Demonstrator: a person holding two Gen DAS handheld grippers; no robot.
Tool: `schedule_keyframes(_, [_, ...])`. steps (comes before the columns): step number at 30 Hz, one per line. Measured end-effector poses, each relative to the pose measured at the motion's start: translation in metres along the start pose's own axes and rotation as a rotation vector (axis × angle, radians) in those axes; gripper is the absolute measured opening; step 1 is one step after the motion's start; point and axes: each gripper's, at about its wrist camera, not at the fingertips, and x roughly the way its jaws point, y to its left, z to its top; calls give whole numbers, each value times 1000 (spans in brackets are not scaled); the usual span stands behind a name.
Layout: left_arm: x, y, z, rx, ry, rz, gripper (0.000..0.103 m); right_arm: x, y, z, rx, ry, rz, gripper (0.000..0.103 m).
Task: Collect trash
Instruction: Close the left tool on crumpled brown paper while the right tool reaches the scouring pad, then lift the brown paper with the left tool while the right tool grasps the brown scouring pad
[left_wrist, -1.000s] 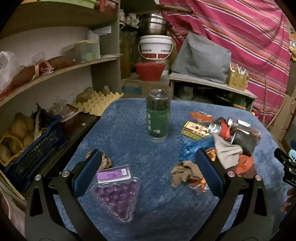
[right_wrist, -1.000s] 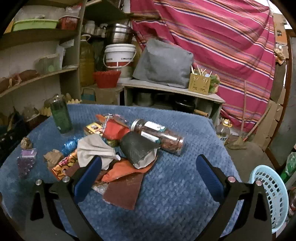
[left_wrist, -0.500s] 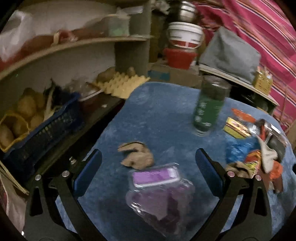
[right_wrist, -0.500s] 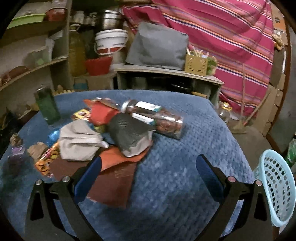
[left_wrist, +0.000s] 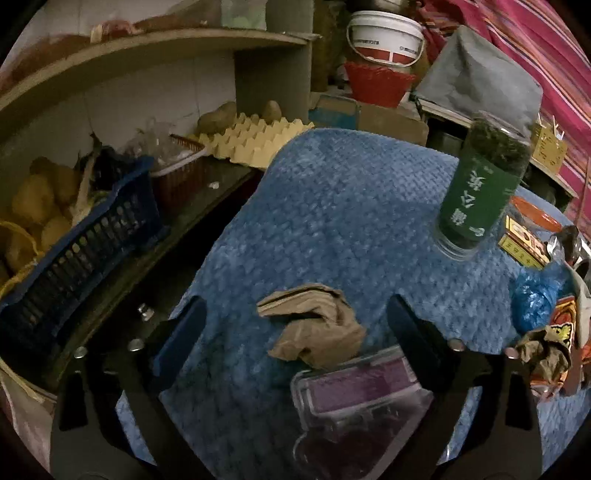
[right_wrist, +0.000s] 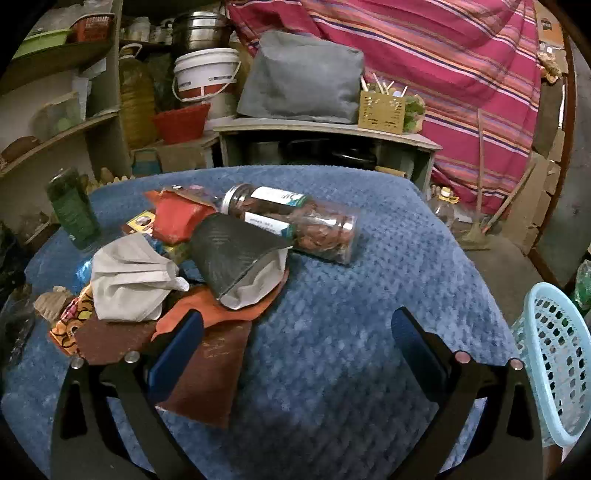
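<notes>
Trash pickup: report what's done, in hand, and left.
Done: nothing visibly collected.

In hand: nothing; the left gripper, jaws closing, straddles the crumpled brown paper. The right gripper is open.

Left: face mask, wrappers, laundry basket beside the table.

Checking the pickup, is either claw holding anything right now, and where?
Nothing held. The left claw is closing around the crumpled brown paper, untouched; the right claw is open.

Both wrist views look steeply down, close over the blue-covered counter (left_wrist: 332, 206). The left faces its shelf-side edge, the right its middle. Both share the green jar (left_wrist: 476, 199) and the clutter pile (right_wrist: 166, 266).
</notes>
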Motion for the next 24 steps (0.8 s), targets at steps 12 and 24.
schedule_keyframes(12, [-27, -8, -3, 56, -84, 7, 49, 9, -2, -10, 19, 61, 48, 99])
schedule_keyframes(24, [-77, -47, -19, 68, -108, -83, 49, -5, 31, -29, -61, 86, 137, 99])
